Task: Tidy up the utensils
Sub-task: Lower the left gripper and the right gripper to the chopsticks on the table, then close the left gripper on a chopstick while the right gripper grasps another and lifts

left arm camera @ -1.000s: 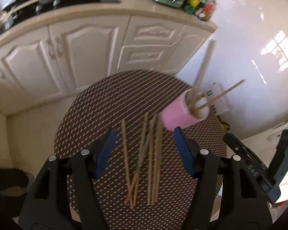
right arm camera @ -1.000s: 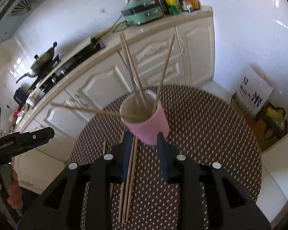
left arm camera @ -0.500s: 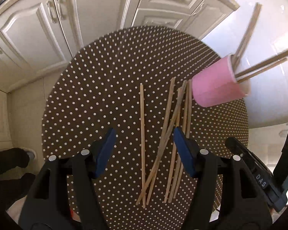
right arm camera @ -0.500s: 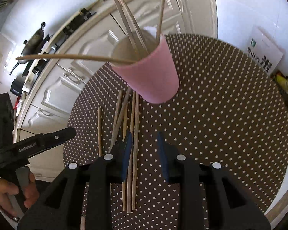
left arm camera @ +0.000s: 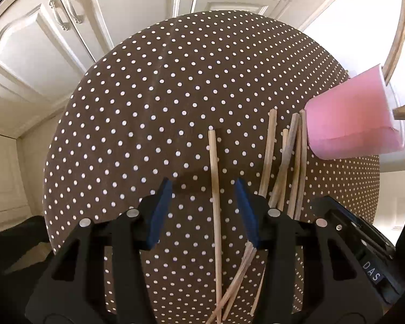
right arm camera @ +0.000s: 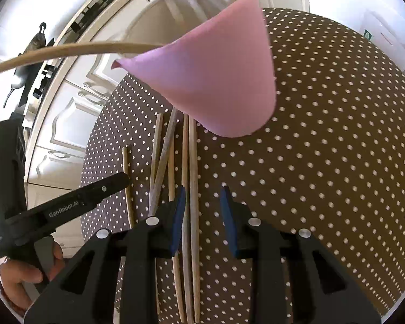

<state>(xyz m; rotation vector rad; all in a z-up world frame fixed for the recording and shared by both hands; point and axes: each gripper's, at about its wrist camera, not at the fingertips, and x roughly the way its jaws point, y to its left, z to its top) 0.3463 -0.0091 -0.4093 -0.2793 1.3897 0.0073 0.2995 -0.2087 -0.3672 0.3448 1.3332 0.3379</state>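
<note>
Six thin pale wooden chopsticks lie flat on the round brown polka-dot worktop (left arm camera: 137, 113): a lone chopstick (left arm camera: 214, 189) to the left and a loose bundle (left arm camera: 289, 162) of five just beside one pink cup (left arm camera: 356, 127), which holds more sticks. The left hand-held gripper (left arm camera: 203, 191) straddles the lone chopstick, its jaws having just been closing yet clear of the wood. The right hand-held gripper (right arm camera: 202, 202) hangs narrowly parted over the bundle's rightmost sticks, gripping nothing.
</note>
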